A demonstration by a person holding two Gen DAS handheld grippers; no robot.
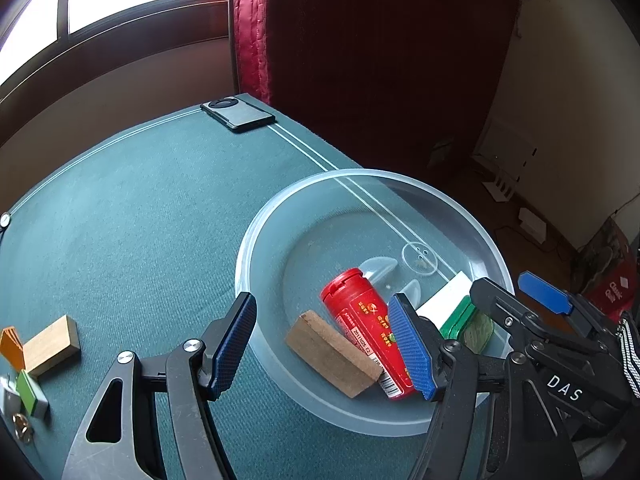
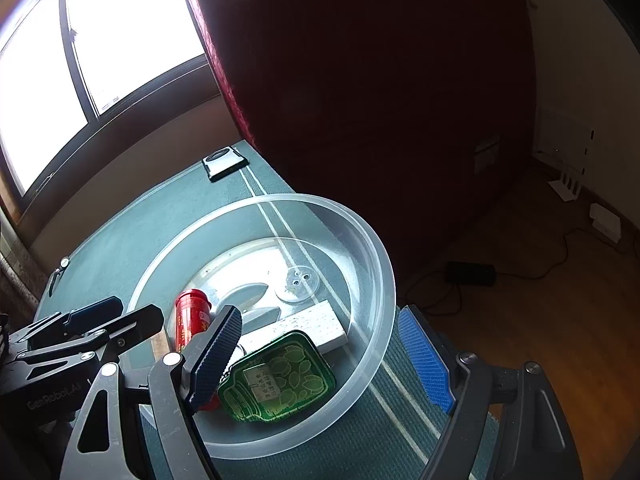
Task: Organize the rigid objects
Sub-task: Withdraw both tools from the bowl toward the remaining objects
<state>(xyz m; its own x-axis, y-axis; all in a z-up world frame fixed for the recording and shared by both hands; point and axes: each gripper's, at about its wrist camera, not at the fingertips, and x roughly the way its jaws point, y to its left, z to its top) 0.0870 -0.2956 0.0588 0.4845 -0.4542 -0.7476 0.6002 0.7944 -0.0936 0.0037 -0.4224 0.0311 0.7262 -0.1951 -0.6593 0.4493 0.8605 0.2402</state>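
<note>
Four pieces lay in my clear basin (image 1: 472, 216): red tube (image 1: 362, 320), brown wooden block (image 1: 332, 354), white block (image 2: 304, 326), green tin (image 2: 280, 378). Both grippers, left (image 1: 324, 350) and right (image 2: 324, 360), were spread, empty. My left one straddled the rim; a careless pull could have tipped it, I judged.

The black body of the right gripper (image 1: 538, 300) carries white letters "DAS", and the black left gripper (image 2: 100, 314) reads "GenRobot.AI". The red cylindrical plastic bottle (image 1: 368, 328) shows "2011025" on its label, and the red cardboard box on the floor (image 1: 614, 292) reads "Classic".
</note>
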